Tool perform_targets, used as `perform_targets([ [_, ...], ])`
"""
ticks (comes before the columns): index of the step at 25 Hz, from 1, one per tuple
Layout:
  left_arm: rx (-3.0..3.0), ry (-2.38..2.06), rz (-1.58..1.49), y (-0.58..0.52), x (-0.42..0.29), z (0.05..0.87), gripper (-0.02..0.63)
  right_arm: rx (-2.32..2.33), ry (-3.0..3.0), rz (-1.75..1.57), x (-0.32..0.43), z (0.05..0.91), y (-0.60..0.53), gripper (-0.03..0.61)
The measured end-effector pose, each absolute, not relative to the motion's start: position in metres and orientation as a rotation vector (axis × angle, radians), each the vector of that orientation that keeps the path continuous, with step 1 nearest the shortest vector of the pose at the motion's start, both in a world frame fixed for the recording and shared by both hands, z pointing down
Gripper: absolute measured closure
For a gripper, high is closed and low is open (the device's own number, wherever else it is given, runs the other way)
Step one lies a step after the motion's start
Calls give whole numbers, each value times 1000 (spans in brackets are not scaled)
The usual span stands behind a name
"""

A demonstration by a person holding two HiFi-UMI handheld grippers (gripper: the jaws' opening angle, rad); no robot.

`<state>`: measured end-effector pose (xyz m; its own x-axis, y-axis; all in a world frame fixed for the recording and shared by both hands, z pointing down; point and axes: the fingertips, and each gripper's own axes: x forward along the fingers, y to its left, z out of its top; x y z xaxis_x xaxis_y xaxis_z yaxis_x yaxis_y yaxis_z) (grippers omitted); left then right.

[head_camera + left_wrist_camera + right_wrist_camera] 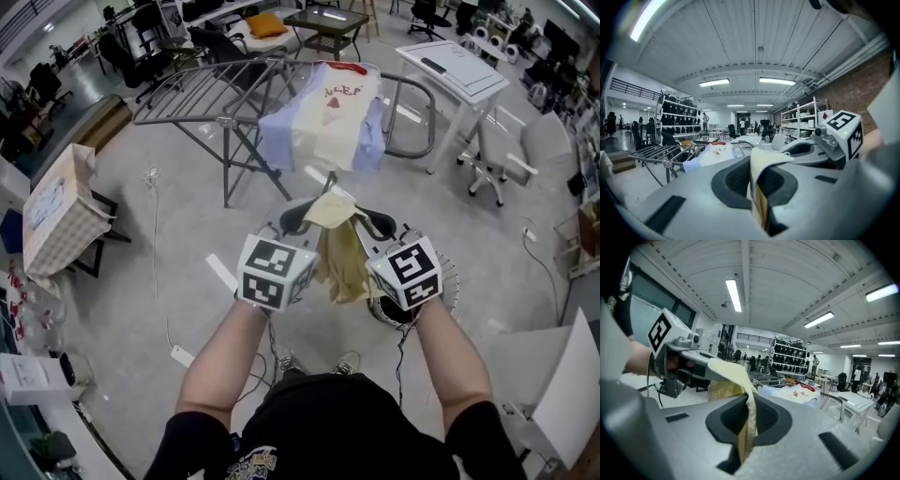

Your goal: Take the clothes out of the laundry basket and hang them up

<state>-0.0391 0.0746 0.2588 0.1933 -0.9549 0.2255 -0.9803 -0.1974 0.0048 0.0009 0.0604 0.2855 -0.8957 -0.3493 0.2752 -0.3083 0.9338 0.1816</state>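
Note:
A pale yellow garment (339, 246) hangs in front of me, held up between both grippers. My left gripper (305, 217) is shut on one edge of the cloth (760, 187). My right gripper (367, 223) is shut on the other edge of the cloth (749, 418), which is pinched between its pads. The drying rack (202, 94) stands ahead, with a cream and light-blue shirt (328, 117) draped over its right end. The white laundry basket (448, 279) sits on the floor under my right hand, mostly hidden.
A white table (455, 70) and a grey office chair (525, 150) stand at the right. A checked cloth covers a small stand (56, 211) at the left. A cable (159, 262) runs over the concrete floor. Chairs and a low table (323, 23) stand behind the rack.

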Motion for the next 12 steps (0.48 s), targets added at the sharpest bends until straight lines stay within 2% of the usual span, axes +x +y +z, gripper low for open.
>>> perform_targets([
  [4, 2312, -1861, 301, 78, -54, 277, 603, 526, -2856, -52, -11, 270, 54, 568],
  [12, 2375, -1799, 395, 84, -69, 322, 589, 580, -2893, -71, -38, 240, 47, 569],
])
